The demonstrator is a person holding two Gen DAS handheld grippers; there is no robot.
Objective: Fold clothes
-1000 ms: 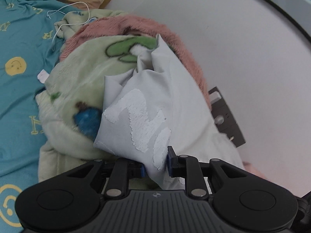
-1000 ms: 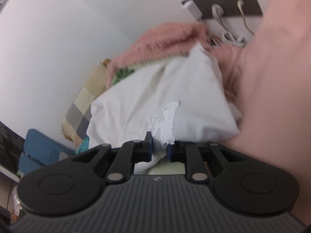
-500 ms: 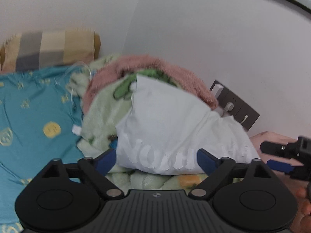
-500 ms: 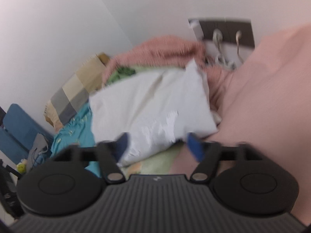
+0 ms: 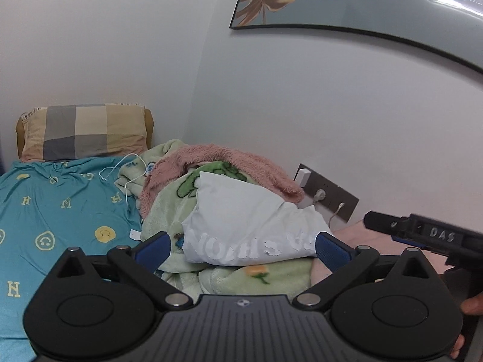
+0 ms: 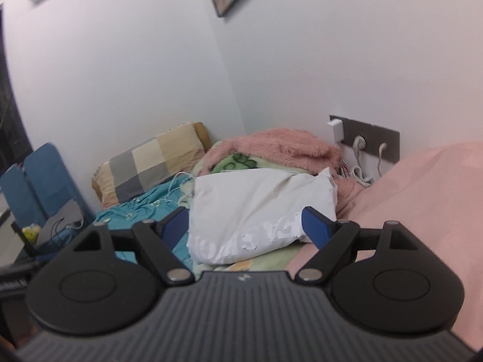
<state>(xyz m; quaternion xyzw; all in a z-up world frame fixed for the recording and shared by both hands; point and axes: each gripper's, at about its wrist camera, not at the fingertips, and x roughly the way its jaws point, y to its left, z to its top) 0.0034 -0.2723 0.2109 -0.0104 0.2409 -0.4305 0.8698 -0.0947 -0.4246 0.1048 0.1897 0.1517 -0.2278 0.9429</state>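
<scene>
A folded white garment (image 5: pixel 250 229) with white lettering lies on top of a green and pink fleece blanket pile (image 5: pixel 217 169) on the bed. It also shows in the right wrist view (image 6: pixel 259 208). My left gripper (image 5: pixel 241 249) is open and empty, held back from the garment. My right gripper (image 6: pixel 244 226) is open and empty too, drawn back from the garment. The right gripper shows at the right edge of the left wrist view (image 5: pixel 422 235).
A teal patterned sheet (image 5: pixel 54 217) covers the bed on the left. A checked pillow (image 5: pixel 84 132) leans on the wall. A wall socket panel (image 6: pixel 365 141) with plugged cables sits behind the pile. A pink cover (image 6: pixel 422 199) lies on the right. A blue chair (image 6: pixel 39 181) stands far left.
Both grippers were shut on the white garment a second ago. They have let go, opened wide and pulled back and up. The garment now rests folded on the blanket pile.
</scene>
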